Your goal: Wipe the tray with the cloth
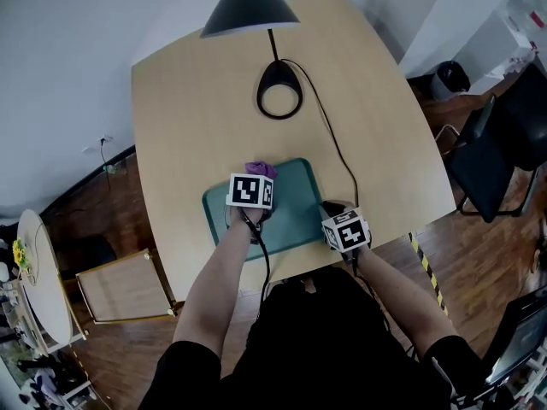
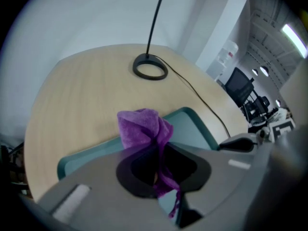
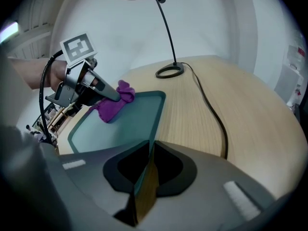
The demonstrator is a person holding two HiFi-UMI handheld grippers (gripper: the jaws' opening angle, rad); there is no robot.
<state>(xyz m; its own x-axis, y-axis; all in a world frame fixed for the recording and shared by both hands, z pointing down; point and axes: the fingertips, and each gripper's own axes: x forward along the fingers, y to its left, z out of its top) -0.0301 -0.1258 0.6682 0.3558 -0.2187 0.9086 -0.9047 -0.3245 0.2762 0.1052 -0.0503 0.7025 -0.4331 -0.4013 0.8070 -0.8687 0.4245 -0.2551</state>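
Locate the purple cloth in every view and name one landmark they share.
Head view: cloth mid-frame, at the tray's far edge.
Left gripper view: cloth at centre, pinched in the left gripper.
Right gripper view: cloth upper left, held by that gripper over the tray's far end.
Shared landmark: the lamp base, a ring beyond the tray.

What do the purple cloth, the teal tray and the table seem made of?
Cloth: soft fuzzy fabric, probably microfibre; it bunches in limp folds.
Tray: likely plastic, smooth matte teal with rounded rim.
Table: wood or wood-look laminate, pale with fine grain lines.
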